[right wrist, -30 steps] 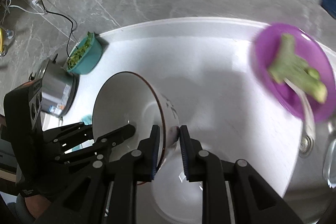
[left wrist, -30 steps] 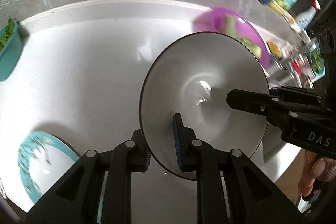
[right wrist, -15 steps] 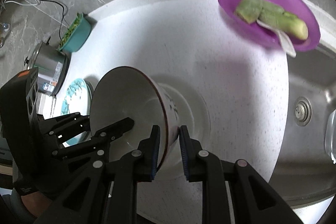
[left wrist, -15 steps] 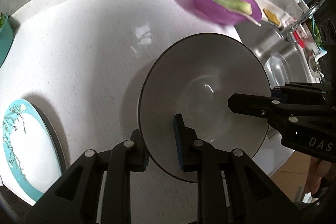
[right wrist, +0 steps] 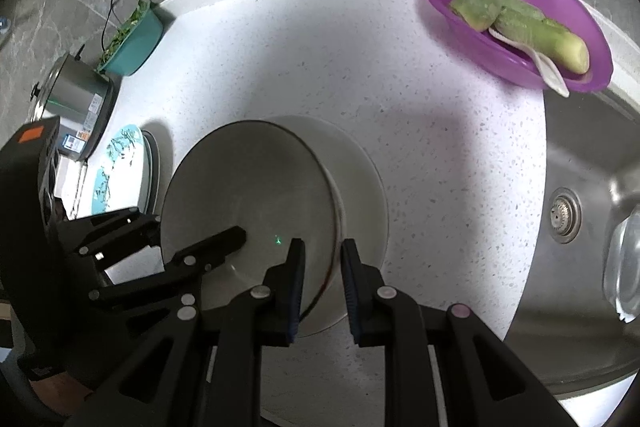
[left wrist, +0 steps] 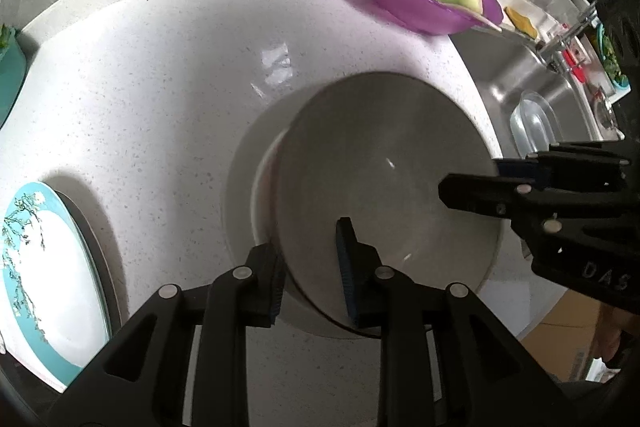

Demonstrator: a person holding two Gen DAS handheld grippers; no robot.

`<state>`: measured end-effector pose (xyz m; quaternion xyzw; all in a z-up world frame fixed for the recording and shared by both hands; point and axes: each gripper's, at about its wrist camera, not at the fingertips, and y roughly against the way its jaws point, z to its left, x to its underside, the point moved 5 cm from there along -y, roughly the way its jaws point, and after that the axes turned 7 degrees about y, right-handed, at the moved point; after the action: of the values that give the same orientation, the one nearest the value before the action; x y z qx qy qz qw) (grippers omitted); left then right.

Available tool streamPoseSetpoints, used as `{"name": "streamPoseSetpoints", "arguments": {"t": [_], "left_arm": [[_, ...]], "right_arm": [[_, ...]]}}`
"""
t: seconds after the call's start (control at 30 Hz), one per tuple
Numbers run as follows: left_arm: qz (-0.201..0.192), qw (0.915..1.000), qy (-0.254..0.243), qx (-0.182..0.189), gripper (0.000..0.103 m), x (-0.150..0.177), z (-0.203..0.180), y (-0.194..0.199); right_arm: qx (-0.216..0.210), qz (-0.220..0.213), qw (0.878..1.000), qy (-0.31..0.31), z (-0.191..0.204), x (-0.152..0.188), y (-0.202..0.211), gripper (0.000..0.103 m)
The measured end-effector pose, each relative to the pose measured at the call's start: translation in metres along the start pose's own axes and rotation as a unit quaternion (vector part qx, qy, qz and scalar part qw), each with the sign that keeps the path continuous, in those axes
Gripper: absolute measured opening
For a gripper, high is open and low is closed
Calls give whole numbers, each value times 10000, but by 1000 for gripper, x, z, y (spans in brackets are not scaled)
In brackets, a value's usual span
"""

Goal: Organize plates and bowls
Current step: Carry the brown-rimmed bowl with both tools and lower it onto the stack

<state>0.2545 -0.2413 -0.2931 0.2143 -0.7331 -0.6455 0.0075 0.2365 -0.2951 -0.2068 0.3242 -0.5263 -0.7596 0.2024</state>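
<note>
Your left gripper [left wrist: 310, 277] fingers straddle the grey bowl [left wrist: 384, 187] rim at frame centre, opening; your right gripper [right wrist: 322, 275] pinches its opposite rim. Bare worktop [left wrist: 160, 87] spreads upper left.

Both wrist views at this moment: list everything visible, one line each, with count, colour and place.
Bowl: one, white, dark rim, tilted on the plate below.
White plate: one, under the bowl, on the counter.
Counter: one, white speckled.
Purple bowl: one, far right, holding green vegetable pieces.
Floral plate: one, teal and white, left edge.
Teal tub: one, with greens, far left.
Steel pot: one, left.
Sink: one, steel, right.
Left gripper: black, fingers straddling the bowl rim, opening.
Right gripper: black, fingers astride the opposite rim.
</note>
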Motion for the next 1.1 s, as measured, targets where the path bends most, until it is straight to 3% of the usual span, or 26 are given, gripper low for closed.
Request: {"name": "streamPoseSetpoints", "arguments": {"t": [0.23,0.83,1.0,1.1], "left_arm": [[-19,10000,36,35,22,-2,6,0],[-135,9996,11,241,25,-12,9,0],[-99,9995,-55,294,35,-13,6,0],[-67,9993,-111,346,47,-14,1,2]], "right_arm": [[422,37,9989,223,3,-1,2,21],[223,107,9995,-203,-8,-2,-6,21],[214,126,9995,-207,-9,-3,-6,21],[235,162,9995,-161,-8,-4,-6,21]]}}
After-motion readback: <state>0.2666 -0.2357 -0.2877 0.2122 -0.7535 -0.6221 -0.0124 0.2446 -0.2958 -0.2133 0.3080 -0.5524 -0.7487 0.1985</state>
